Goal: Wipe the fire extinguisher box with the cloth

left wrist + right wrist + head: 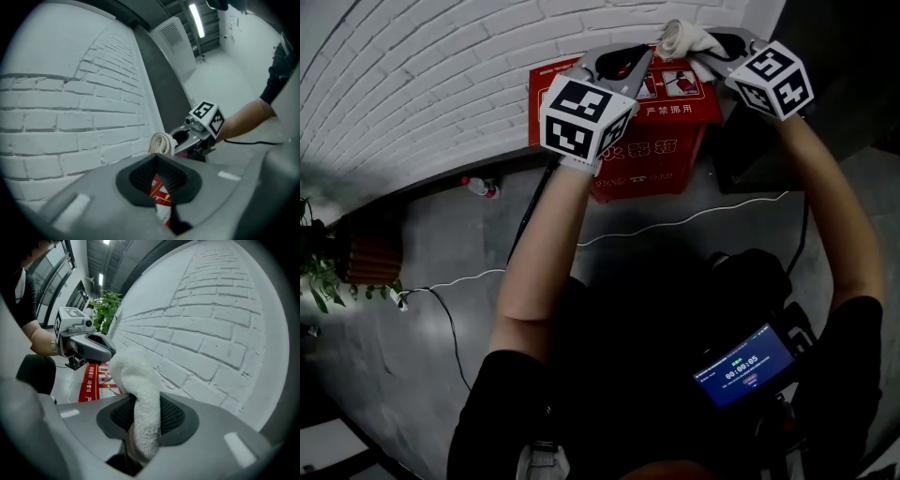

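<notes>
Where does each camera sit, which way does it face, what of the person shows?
Head view: on the head, looking down at the fire extinguisher box by the brick wall; both forearms show.
Left gripper view: on the left gripper, facing along the wall; right forearm shows.
Right gripper view: on the right gripper, facing the wall past its clamped cloth; left hand shows.
Shared: each gripper view sees the other gripper and box.

The grey concrete floor runs up to a white brick wall. The red fire extinguisher box stands on it against the wall. To the left of the box, a small plastic bottle lies at the wall's foot. A white cable trails across the floor, and a slatted wooden planter stands at the far left.
</notes>
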